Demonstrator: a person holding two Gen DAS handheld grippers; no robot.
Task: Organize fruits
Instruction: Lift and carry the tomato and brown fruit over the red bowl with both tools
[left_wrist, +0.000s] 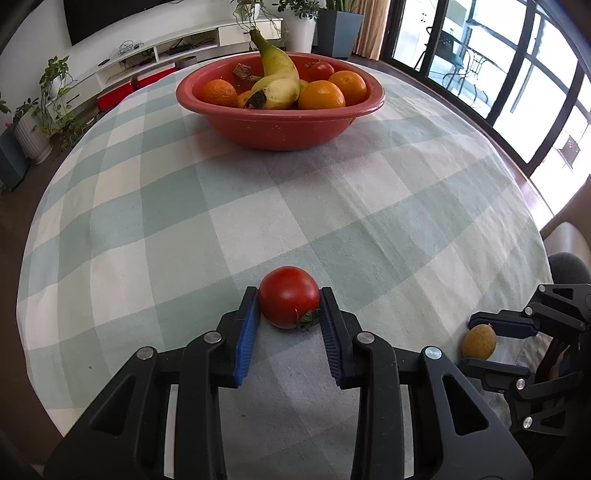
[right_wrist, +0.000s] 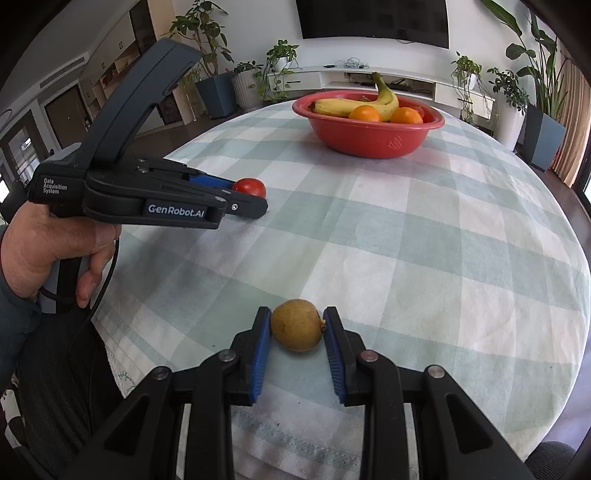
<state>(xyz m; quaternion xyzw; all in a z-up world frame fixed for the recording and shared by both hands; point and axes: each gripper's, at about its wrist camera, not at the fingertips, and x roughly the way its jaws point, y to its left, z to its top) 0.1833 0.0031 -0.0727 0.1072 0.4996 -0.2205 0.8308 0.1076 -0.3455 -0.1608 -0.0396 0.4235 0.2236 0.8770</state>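
A red tomato (left_wrist: 289, 301) lies on the checked tablecloth (left_wrist: 258, 206), and my left gripper (left_wrist: 289, 291) is shut on it, a blue pad pressing each side. In the right wrist view the same tomato (right_wrist: 253, 186) shows at the left gripper's (right_wrist: 251, 195) tips. My right gripper (right_wrist: 297, 314) is shut on a yellow-brown round fruit (right_wrist: 296, 330) that rests on the cloth near the front edge. At the far side stands a red bowl (left_wrist: 280, 110) holding bananas (left_wrist: 277, 81), oranges (left_wrist: 321, 95) and another tomato (left_wrist: 322, 70).
The round table drops off at its rim (right_wrist: 576, 258) on the right. A person's hand (right_wrist: 40, 251) grips the left tool's handle. Potted plants (left_wrist: 55, 96) and a low white cabinet (right_wrist: 369, 79) stand beyond the table. Glass doors (left_wrist: 517, 74) line the right.
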